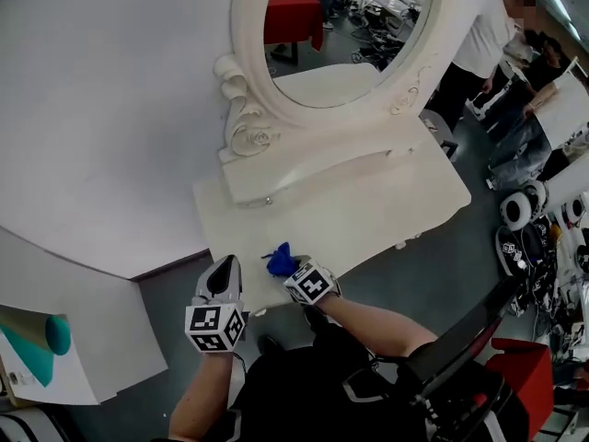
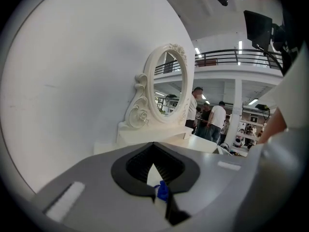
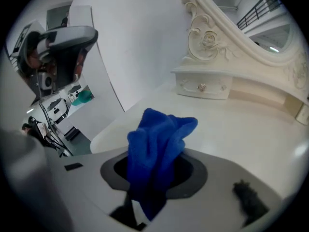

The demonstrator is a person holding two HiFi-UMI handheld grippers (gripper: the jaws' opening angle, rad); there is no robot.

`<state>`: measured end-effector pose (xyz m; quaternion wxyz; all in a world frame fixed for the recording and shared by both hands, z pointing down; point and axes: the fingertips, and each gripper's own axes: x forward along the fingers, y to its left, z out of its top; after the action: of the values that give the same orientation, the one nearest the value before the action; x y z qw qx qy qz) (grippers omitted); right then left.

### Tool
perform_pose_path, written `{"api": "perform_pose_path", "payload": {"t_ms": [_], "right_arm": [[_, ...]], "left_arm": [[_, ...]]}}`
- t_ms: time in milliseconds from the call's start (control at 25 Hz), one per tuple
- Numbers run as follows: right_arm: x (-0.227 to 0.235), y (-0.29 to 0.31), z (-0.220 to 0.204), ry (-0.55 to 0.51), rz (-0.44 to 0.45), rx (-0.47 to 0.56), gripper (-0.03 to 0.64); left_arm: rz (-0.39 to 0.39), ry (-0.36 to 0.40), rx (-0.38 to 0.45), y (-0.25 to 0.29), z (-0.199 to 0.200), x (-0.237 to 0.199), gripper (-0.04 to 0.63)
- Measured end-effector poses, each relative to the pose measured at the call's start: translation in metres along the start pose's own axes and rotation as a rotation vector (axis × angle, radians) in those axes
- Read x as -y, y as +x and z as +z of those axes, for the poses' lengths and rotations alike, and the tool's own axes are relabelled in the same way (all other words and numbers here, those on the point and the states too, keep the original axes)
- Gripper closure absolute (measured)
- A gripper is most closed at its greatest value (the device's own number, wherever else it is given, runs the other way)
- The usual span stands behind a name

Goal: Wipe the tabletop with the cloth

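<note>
The right gripper (image 1: 294,271) is clamping a bunched blue terry cloth (image 1: 280,259) between its jaws. The cloth is sticking up and forward out of the pads, over the near edge of the glossy white tabletop (image 1: 368,215). I cannot tell whether it is touching the surface. Ahead of this gripper and a little to its right, a cream carved oval mirror frame (image 1: 250,138) is standing on a low base with a small knobbed drawer (image 3: 202,87). The left gripper (image 1: 224,267) is hovering just beside the right one, on its left, at the tabletop's near corner. Its jaws are sitting drawn together, gripping nothing. The mirror frame is rising straight ahead of it, and people (image 2: 217,122) are standing farther off to its right.
</note>
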<state>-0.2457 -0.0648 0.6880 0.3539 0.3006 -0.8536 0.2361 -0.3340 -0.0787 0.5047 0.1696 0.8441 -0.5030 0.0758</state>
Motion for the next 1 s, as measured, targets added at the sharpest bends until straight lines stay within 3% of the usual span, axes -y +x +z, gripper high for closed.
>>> {"api": "perform_pose_path", "payload": {"t_ms": [280,440,680,880,1000], "right_arm": [[-0.038,-0.038,-0.051,0.054,0.072,-0.043,0.472],[-0.037,-0.048,-0.054,0.073,0.098,-0.06,0.472],[0.032,-0.029,0.018,0.079,0.014,0.063,0.471],[0.095,0.007,0.079,0.093,-0.061,0.108,0.471],[0.12,0.027,0.093,0.091,-0.097,0.084,0.471]], "left_arm": [[-0.025,-0.007,0.015,0.003,0.005,0.01,0.588],[-0.032,-0.006,0.022,0.005,0.007,0.016,0.588],[-0.035,0.058,-0.01,0.015,0.002,0.022,0.588],[0.004,0.077,-0.024,0.019,0.004,0.02,0.588],[0.019,0.072,-0.04,0.018,0.001,0.017,0.588]]}}
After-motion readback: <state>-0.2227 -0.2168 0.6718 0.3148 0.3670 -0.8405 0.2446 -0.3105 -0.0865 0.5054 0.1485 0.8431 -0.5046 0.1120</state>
